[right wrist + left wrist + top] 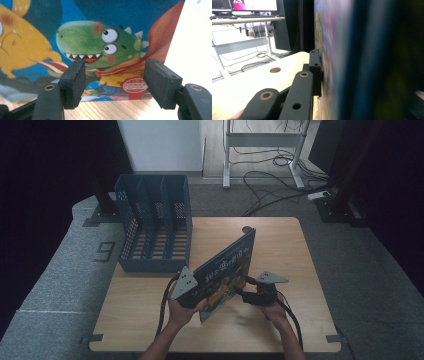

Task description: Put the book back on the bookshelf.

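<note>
A picture book (227, 267) with a dark blue cover stands tilted on its lower edge in the middle of the wooden table (290, 330). My left gripper (199, 292) is shut on the book's near left end. In the left gripper view one black finger (315, 67) presses flat on the blurred cover (342, 62), and the other finger is hidden behind the book. My right gripper (246, 286) stands open just right of the book. In the right gripper view its pads (75, 80) frame the green dinosaur on the cover (100, 37) without touching it, low over the tabletop; the right gripper (112, 82) holds nothing.
A blue slotted file rack (155, 225) with three compartments stands at the table's back left. A round cable hole (247, 229) sits at the table's far edge. Beyond the table are a desk frame (262, 150) and floor cables (280, 185).
</note>
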Motion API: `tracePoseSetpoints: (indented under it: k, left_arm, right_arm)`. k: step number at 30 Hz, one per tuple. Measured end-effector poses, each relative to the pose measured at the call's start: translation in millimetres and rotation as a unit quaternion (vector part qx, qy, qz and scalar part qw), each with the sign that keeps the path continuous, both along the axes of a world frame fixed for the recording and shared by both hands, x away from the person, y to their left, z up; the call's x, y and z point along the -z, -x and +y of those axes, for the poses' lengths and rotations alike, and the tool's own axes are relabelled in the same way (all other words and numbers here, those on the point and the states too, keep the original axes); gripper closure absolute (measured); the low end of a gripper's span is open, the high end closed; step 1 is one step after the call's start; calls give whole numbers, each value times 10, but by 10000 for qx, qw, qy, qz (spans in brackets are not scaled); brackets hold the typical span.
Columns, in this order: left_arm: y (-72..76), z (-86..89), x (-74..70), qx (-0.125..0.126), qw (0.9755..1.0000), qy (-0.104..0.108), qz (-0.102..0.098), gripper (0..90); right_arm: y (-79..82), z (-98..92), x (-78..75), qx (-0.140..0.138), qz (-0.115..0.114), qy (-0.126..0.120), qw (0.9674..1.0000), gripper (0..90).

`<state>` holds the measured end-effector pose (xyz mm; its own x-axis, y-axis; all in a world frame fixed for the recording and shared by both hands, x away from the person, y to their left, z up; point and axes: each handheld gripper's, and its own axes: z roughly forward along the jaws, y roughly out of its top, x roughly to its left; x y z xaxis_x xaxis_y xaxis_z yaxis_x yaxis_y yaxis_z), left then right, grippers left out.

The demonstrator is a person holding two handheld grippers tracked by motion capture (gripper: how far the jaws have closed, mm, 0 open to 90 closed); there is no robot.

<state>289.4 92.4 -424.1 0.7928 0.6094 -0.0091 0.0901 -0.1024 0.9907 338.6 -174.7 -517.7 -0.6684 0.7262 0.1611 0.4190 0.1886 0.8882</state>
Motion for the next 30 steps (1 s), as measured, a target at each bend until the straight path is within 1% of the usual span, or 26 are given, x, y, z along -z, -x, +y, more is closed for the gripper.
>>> tracePoseSetpoints:
  k: [1,3,4,6,8,11,13,15,18,20,21,24,28,30]
  left_arm:
    - [3,-6,10,10,10000,-12,-2,783]
    - [9,-16,24,9,10000,47,-2,759]
    - [11,-23,28,-6,10000,90,11,747]
    - [13,-41,35,-50,9999,110,4,725]
    - [10,-54,48,-90,9998,173,7,716]
    - [11,-68,58,-147,9996,233,-2,726]
    - [25,-84,64,-235,9995,199,-69,763]
    - [28,-101,69,-253,9994,235,-81,793]
    - [23,-123,76,-221,9994,271,-79,792]
    - [15,-136,81,-178,9994,306,-58,770]
    - [11,-145,84,-188,9993,306,-62,754]
    - [12,-162,89,-313,9989,323,-110,786]
    - [26,-183,99,-405,9986,265,-224,807]
    - [35,-184,100,-453,9983,242,-263,815]
  right_arm:
    - [-1,3,5,1,0,-7,10000,332]
    - [-5,10,13,-14,-10,-40,10000,335]
    - [-5,14,15,-24,-19,-48,10000,337]
    - [1,30,15,-110,-42,-112,9999,346]
    - [7,43,10,-133,-94,-105,9998,356]
    - [2,39,13,-122,-72,-141,9998,365]
    - [3,32,20,-130,-83,-161,9998,365]
    - [3,25,22,-117,-72,-180,9997,365]
    - [2,16,23,-95,-76,-174,9998,368]
    - [-1,17,27,-105,-64,-195,9997,370]
    - [-1,24,31,-153,-55,-173,9997,371]
    - [5,46,38,-166,-63,-131,9998,372]
    - [2,40,35,-167,-52,-113,9998,372]
    - [1,41,37,-131,-69,-66,9999,371]
